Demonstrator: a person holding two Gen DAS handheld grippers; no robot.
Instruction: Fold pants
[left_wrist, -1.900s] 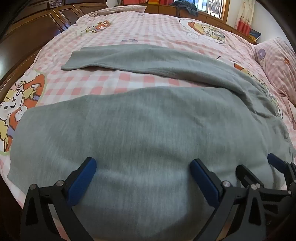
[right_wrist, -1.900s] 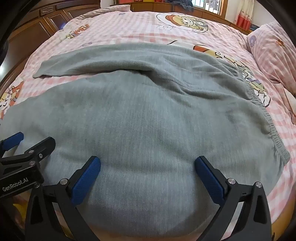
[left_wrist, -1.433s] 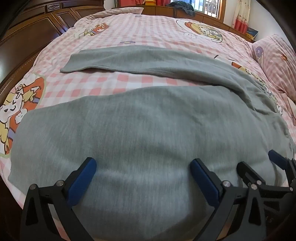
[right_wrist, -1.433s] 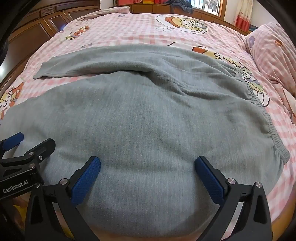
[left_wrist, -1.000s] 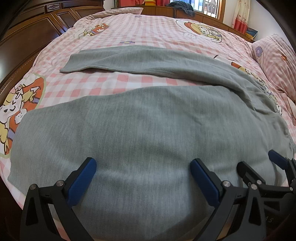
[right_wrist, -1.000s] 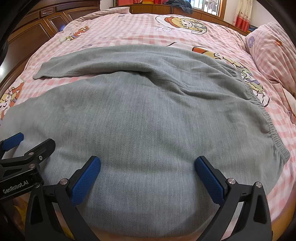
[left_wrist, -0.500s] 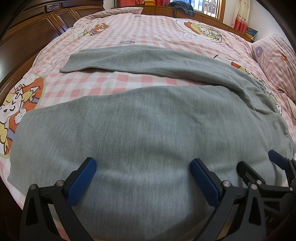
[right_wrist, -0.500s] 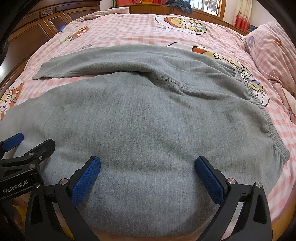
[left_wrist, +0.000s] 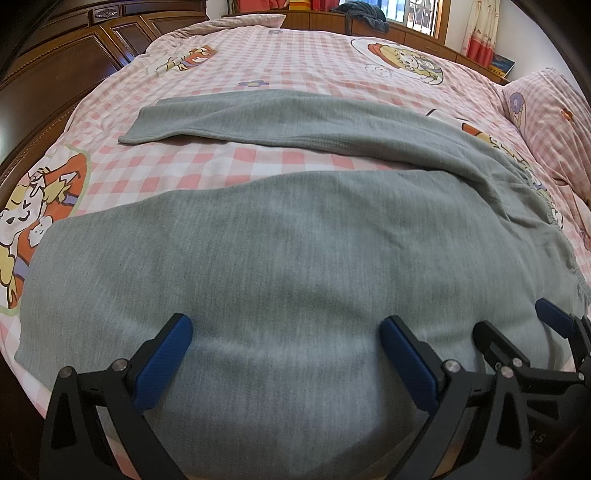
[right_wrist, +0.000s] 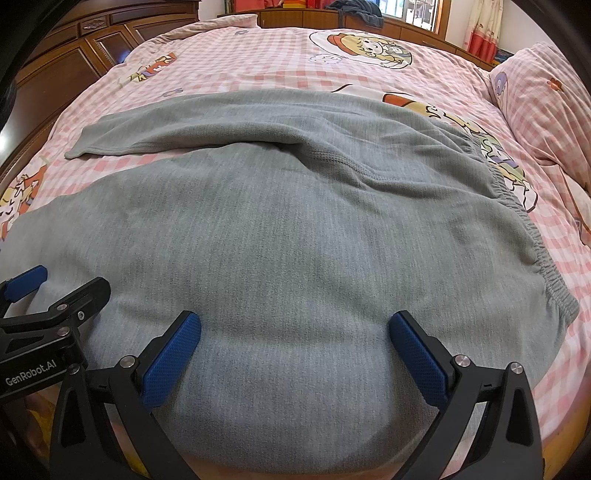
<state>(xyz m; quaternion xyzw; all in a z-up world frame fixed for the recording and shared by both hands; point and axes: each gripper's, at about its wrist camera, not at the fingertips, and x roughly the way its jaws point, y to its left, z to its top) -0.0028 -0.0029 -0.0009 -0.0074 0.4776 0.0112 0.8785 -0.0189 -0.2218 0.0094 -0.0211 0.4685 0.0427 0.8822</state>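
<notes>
Grey pants (left_wrist: 295, 240) lie spread flat on the bed, both legs running left and the elastic waistband (right_wrist: 532, 236) at the right. The near leg (right_wrist: 277, 258) fills the foreground; the far leg (left_wrist: 258, 114) lies beyond, with a strip of sheet between them. My left gripper (left_wrist: 288, 350) is open and empty, just above the near leg at the bed's front edge. My right gripper (right_wrist: 295, 347) is open and empty over the near leg closer to the waist. Each gripper shows in the other's view, the right one (left_wrist: 546, 332) and the left one (right_wrist: 55, 291).
The bed has a pink checked sheet (left_wrist: 295, 51) with cartoon prints. A pink pillow (right_wrist: 543, 96) lies at the right. Dark wooden cabinets (left_wrist: 66, 62) stand along the left. A dark garment (left_wrist: 362, 14) lies on the far wooden ledge under the window.
Both views shifted very slightly early on. The pants lie as before and both grippers stay open.
</notes>
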